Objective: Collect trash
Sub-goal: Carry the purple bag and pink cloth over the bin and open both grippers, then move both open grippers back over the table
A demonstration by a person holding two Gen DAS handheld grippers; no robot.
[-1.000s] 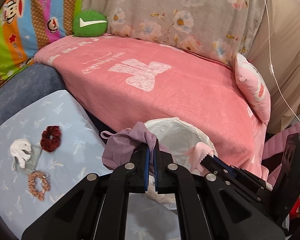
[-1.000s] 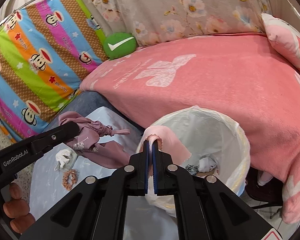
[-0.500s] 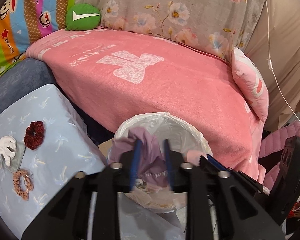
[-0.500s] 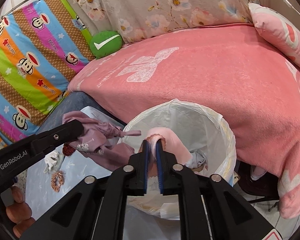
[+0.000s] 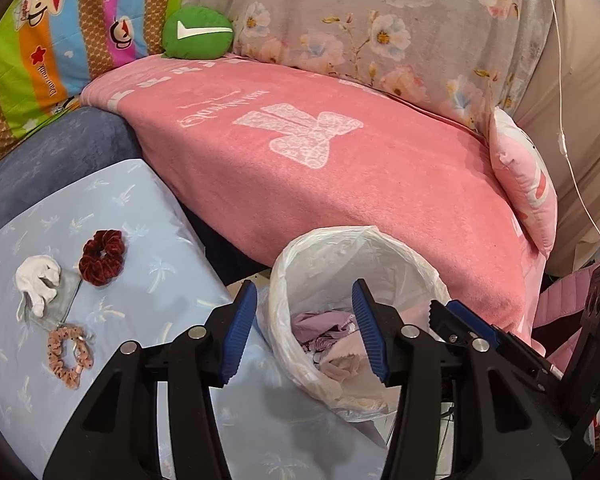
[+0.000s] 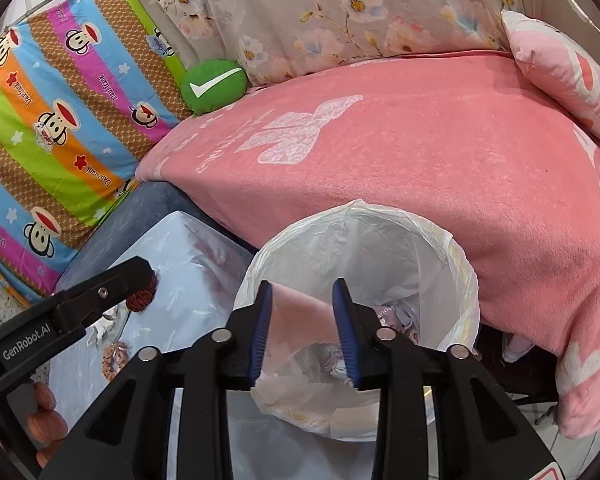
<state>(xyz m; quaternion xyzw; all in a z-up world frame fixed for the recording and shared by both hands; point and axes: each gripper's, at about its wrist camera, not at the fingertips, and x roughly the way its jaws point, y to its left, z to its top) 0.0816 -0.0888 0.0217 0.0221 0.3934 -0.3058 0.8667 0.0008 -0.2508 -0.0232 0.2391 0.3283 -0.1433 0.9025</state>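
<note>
Two spread-jawed grippers, left [image 5: 304, 324] and right [image 6: 302, 322], hover empty over the white-lined bin [image 5: 380, 236]; lower-left, the soft, light maroon velvet scrunchie [image 5: 101, 257] pinches anywhere on its ring.

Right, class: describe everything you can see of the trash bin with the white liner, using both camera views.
The trash bin is round and open-topped, lined with a thin, crinkled, translucent white plastic bag folded over its rim. It stands upright between the pale blue table and the pink blanket. Inside lie a purple cloth and other scraps; a pink cloth drapes over the near rim. Both grippers hover open above it.
</note>
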